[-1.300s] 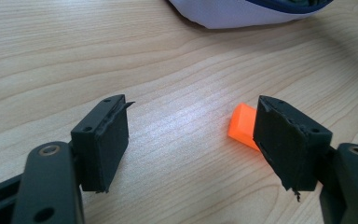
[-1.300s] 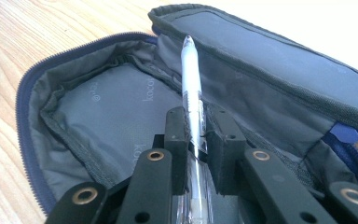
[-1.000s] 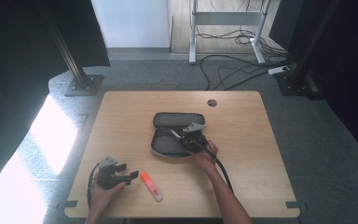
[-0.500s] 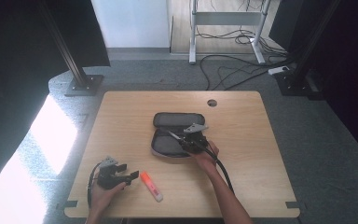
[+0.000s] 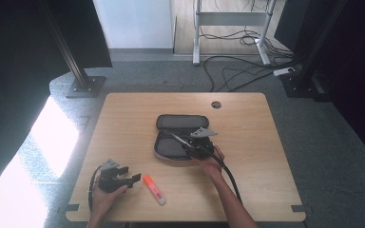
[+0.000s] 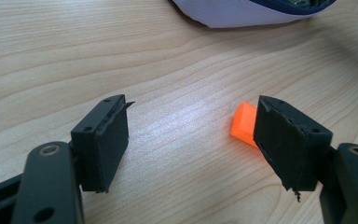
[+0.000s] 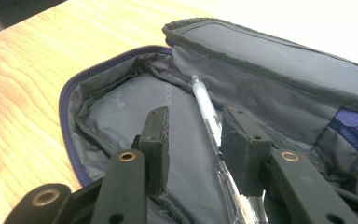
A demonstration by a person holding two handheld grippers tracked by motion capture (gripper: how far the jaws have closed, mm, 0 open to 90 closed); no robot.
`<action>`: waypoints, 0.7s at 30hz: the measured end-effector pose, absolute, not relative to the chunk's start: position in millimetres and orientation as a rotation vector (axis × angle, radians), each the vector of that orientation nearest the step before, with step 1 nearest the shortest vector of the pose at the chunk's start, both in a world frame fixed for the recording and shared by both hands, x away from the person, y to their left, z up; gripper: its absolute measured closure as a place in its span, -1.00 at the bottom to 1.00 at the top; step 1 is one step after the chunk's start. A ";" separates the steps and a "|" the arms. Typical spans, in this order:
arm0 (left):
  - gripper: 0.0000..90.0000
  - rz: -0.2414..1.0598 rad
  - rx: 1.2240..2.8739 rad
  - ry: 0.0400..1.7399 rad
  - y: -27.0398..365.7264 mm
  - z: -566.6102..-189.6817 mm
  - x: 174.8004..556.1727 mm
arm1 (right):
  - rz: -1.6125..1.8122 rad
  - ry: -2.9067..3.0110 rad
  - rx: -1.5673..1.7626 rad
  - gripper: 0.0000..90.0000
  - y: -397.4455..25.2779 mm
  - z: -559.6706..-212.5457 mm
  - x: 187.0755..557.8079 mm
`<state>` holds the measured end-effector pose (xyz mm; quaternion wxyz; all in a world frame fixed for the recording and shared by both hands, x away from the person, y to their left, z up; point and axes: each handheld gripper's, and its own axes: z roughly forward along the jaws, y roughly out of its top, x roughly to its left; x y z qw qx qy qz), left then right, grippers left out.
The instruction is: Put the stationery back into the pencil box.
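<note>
The right tool [image 7: 193, 135] stands released over the open pencil case [image 5: 180, 137] mid-surface, a thin, light, slippery pen [image 7: 209, 116] between its jaws; best gripped mid-barrel. The left tool [image 6: 191, 135], also spread, rests near-left beside the orange highlighter [image 5: 153, 188].

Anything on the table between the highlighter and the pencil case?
Nothing: in the high view, only bare wood separates the highlighter from the pencil case. The left gripper view shows the same bare stretch.
</note>
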<state>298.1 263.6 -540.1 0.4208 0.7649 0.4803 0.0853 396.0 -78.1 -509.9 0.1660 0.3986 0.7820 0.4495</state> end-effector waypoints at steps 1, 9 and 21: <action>-0.40 0.213 1.915 1.204 263.6 -540.0 298.1 | 1.281 2.228 1.134 0.33 -78.2 -510.1 395.5; -0.40 0.213 1.914 1.206 264.2 -540.5 298.4 | 1.296 2.234 1.122 0.28 -78.2 -509.9 388.4; -0.40 0.213 1.914 1.211 264.7 -541.5 298.7 | 1.315 2.231 1.121 0.18 -79.1 -510.9 373.7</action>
